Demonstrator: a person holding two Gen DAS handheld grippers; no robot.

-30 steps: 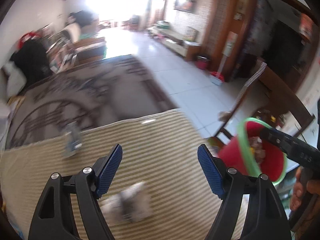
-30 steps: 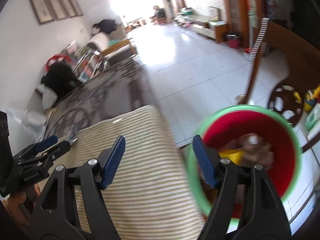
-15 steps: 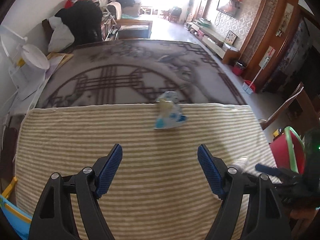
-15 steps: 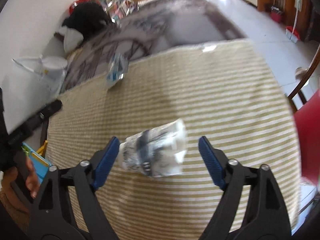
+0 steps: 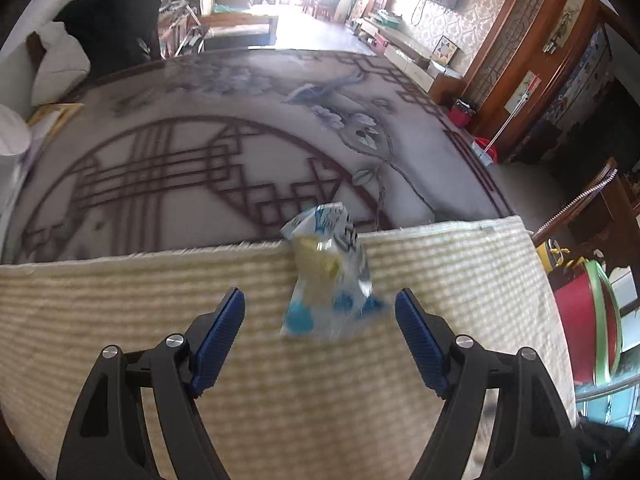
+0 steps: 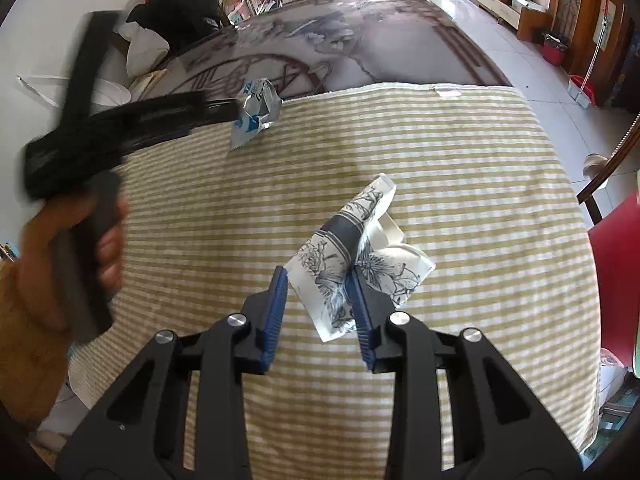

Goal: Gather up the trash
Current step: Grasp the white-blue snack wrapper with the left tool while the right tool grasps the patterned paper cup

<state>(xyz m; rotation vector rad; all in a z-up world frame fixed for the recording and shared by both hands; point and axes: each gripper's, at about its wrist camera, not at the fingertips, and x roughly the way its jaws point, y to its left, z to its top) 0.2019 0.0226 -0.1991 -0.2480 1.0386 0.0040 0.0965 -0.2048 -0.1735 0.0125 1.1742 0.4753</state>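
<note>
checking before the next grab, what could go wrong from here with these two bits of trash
The right tool pinches only one side of the crumpled floral paper; the loose rest could slip free on the way to the red bin.

The left tool is open around the blue-and-clear wrapper, which sits at the striped cloth's far edge, so closing could pinch cloth or push the wrapper off it.

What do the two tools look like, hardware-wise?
Both match: the left tool and right tool have black plastic forked arms with triangular cutouts, silver pivot screws, and ribbed blue pads. No cables visible. A bare hand grips the left one's black handle.
</note>
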